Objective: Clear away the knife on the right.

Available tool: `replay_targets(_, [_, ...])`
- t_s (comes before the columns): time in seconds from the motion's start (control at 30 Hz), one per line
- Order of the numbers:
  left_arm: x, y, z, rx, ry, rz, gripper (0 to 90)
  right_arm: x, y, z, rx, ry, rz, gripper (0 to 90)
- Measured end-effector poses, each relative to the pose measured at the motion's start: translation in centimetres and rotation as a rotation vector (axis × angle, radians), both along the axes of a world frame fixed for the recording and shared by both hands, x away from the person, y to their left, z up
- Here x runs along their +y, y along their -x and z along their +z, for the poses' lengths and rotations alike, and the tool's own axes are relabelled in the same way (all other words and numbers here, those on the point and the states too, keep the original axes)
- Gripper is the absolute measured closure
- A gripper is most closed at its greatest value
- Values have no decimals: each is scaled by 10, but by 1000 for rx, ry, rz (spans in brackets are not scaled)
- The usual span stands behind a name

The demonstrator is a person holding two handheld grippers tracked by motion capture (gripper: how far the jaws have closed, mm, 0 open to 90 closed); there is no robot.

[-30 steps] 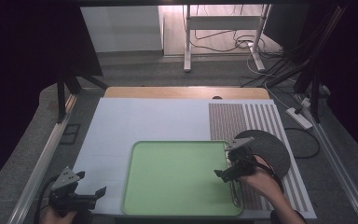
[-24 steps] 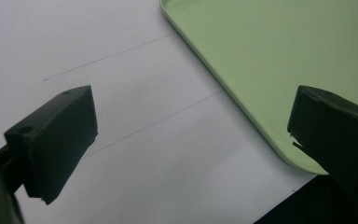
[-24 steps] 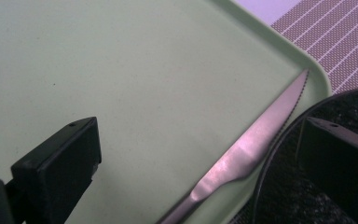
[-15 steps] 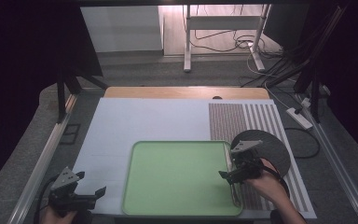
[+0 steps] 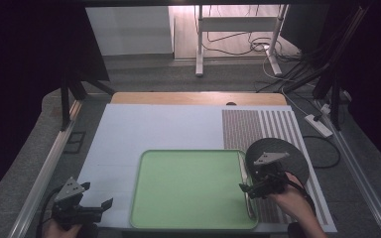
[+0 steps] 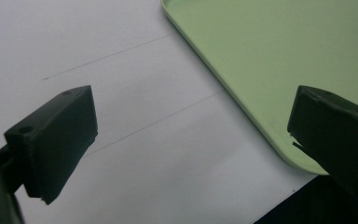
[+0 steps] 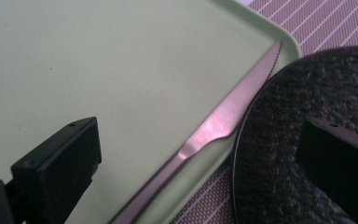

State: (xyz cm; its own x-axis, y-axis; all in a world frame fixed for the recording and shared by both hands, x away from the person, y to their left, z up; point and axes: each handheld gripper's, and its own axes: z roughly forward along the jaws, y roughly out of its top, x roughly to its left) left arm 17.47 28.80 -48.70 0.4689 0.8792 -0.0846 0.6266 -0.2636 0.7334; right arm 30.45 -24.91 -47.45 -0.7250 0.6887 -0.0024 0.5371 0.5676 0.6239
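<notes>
Right gripper view: serrated steak knife [image 7: 223, 123] lies along right rim of green tray [image 7: 121, 70], blade tip toward far corner, dark round plate [image 7: 307, 140] just beside, on striped placemat [image 7: 326, 18]. Right gripper [image 5: 258, 187] hovers above knife, jaws wide, nothing held. Left gripper [image 5: 87, 206] idles near table's [image 5: 144, 129] front-left corner, jaws wide, empty, tray edge just beside. Judgement: knife appears set down on tray; plate not yet handled, table setting or clearing largely left.

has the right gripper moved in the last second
Yes. Against the green tray's right rim, the right gripper has come a little nearer the table's near edge; its jaws stand open over the knife.
</notes>
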Motion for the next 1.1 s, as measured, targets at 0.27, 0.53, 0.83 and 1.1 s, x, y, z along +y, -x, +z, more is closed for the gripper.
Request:
replay_targets(0.27, [0, 0, 0, 1, -1, 0, 24, -9, 6, 0, -4, -15, -30, 0])
replay_targets(0.53, [0, 0, 0, 1, -2, 1, 24, -17, 13, -1, -14, -22, -50, 0])
replay_targets(0.83, [0, 0, 0, 3, -2, 1, 24, -29, 21, -2, -23, -33, -90, 0])
replay_targets(1.1, [0, -1, 0, 5, -4, 1, 24, -37, 25, -3, -16, -50, -111, 0])
